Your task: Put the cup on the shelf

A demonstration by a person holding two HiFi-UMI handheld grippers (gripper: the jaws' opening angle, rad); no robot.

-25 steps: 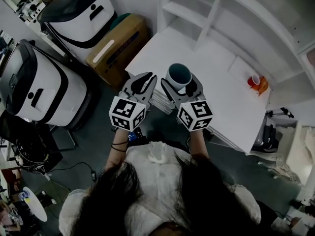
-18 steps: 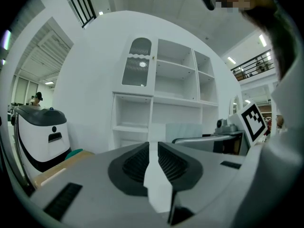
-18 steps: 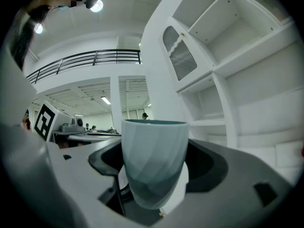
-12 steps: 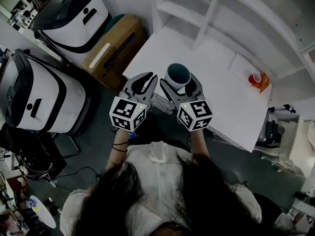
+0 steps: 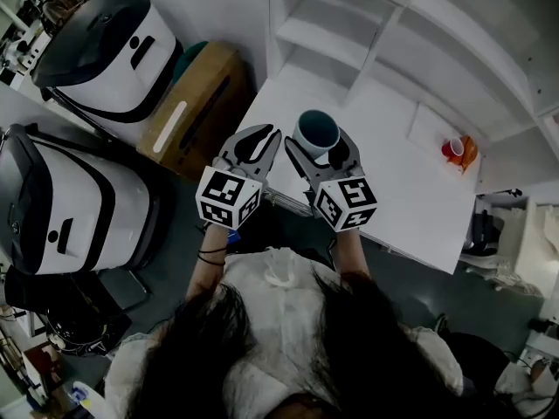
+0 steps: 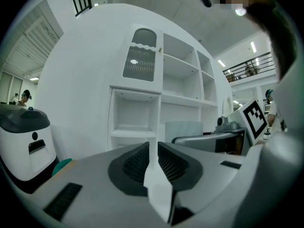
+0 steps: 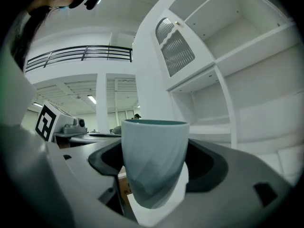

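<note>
Your right hand-held gripper (image 5: 320,157) clamps the cup (image 7: 153,158) mid-wall; your left hand-held gripper (image 5: 255,143) is closed, empty. It's likely rigid, slick and breakable.

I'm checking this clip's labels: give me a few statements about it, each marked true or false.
The right gripper holds the cup. True.
The cup lies on its side. False: it is upright, mouth up.
The left gripper grips something. False: its jaws are together on nothing.
A small red cup stands on the white table. True.
The cup is on the shelf. False: it is in the right gripper, short of the shelf.
</note>
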